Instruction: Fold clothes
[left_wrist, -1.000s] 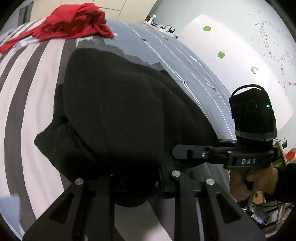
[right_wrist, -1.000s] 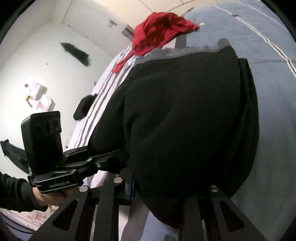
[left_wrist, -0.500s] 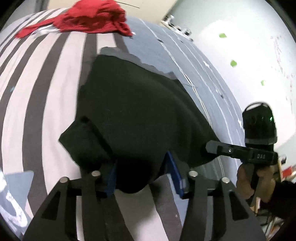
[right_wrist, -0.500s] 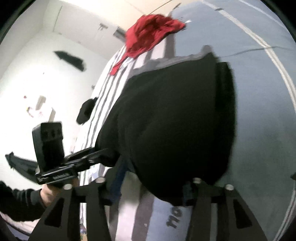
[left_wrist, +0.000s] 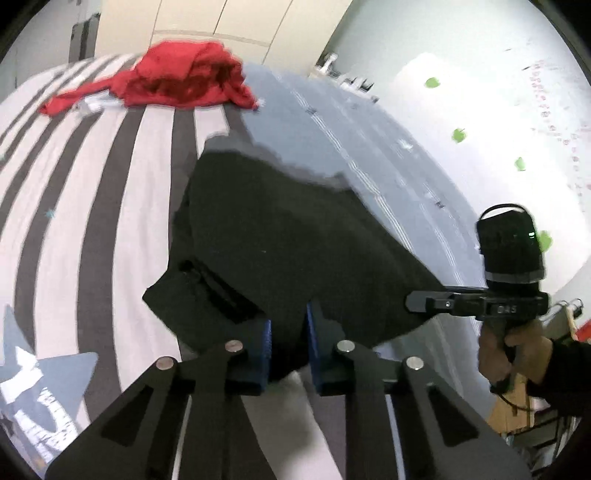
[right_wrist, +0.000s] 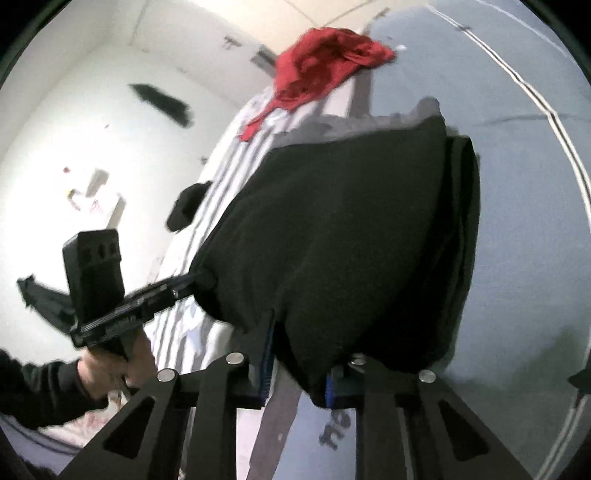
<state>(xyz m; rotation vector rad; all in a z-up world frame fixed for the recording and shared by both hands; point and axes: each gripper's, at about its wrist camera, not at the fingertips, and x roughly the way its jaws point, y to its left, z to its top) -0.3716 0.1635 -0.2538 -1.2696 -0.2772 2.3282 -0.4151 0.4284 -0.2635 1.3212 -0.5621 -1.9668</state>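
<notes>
Both jaw sets are closing on the black garment. Left gripper and right gripper pinch its near edge. Its bulk extends ahead toward the red garment.

There are two grippers: the left gripper and the right gripper, both at the near edge of the black garment, each closing on a bunch of its cloth. There are two garments on the bed: the black one, and one red garment beyond its far edge. Two hands show, one to the right of the black garment and one to its left. Four green stickers dot the wall right of the black garment.
</notes>
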